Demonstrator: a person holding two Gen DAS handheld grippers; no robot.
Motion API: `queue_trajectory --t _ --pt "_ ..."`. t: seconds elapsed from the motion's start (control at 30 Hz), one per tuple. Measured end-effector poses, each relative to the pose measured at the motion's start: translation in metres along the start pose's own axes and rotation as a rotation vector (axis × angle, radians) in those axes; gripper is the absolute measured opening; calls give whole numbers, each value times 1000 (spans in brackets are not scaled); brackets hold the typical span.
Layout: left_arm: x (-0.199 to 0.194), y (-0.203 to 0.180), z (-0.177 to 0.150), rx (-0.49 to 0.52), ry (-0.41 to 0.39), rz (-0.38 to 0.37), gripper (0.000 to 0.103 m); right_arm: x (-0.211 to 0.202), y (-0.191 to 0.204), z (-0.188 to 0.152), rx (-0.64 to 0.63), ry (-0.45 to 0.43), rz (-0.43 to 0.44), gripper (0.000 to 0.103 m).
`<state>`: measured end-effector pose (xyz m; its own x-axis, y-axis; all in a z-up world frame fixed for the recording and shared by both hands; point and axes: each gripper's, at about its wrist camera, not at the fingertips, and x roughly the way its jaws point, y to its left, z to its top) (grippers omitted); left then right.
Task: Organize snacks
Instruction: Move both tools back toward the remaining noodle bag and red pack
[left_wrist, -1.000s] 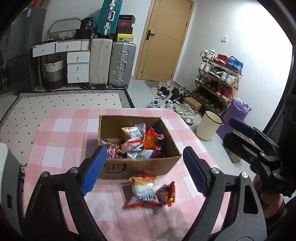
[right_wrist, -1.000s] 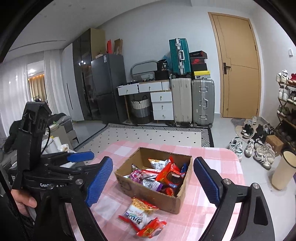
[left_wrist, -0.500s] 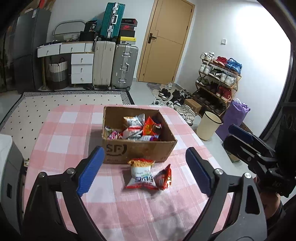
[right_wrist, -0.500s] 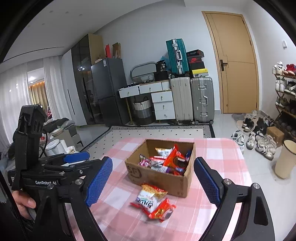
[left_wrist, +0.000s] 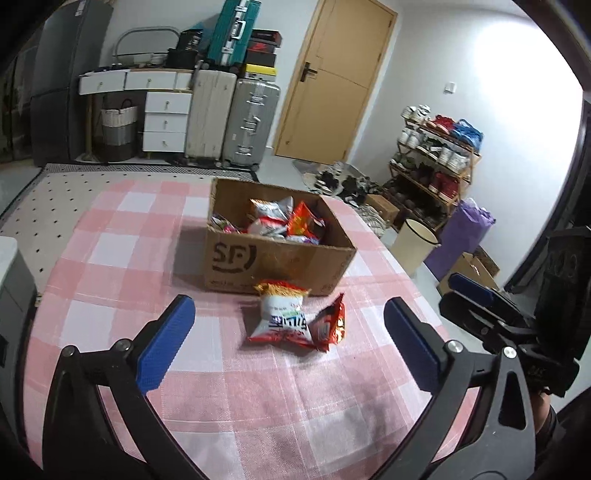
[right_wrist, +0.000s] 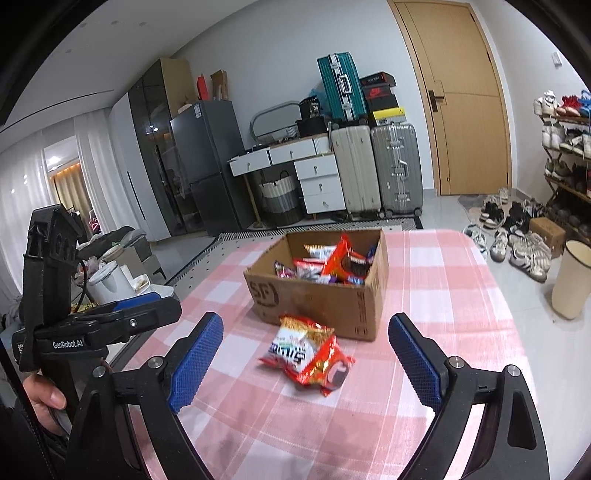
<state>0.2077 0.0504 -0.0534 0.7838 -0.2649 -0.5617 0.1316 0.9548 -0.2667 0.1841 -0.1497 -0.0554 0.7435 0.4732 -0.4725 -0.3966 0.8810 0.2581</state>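
A cardboard box (left_wrist: 258, 258) (right_wrist: 314, 301) holding several snack packets stands on the pink checked table (left_wrist: 122, 236) (right_wrist: 443, 280). Two packets lie on the cloth just in front of it: a white and orange one (left_wrist: 282, 312) (right_wrist: 295, 341) and a red one (left_wrist: 332, 325) (right_wrist: 328, 369) touching it. My left gripper (left_wrist: 288, 343) is open and empty, held back from the packets. My right gripper (right_wrist: 304, 360) is open and empty, also short of them. Each gripper shows at the edge of the other's view: the right (left_wrist: 491, 314), the left (right_wrist: 122, 321).
Beyond the table are suitcases (left_wrist: 229, 118), white drawers (left_wrist: 162, 118), a door (left_wrist: 332, 81), a shoe rack (left_wrist: 436, 162), a cream bin (left_wrist: 413, 247) (right_wrist: 570, 280) and a patterned rug (left_wrist: 74, 184). A white appliance (left_wrist: 9, 295) stands off the table's left edge.
Both grippers have drawn back and up from the box; the box and the two loose packets now look farther away. Both stay open and empty.
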Motion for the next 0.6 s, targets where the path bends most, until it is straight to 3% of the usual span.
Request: queue_trajectory --t 0.6 --pt "73 15 -40 -33 126 -18 102 68 -31 -43 76 139 13 94"
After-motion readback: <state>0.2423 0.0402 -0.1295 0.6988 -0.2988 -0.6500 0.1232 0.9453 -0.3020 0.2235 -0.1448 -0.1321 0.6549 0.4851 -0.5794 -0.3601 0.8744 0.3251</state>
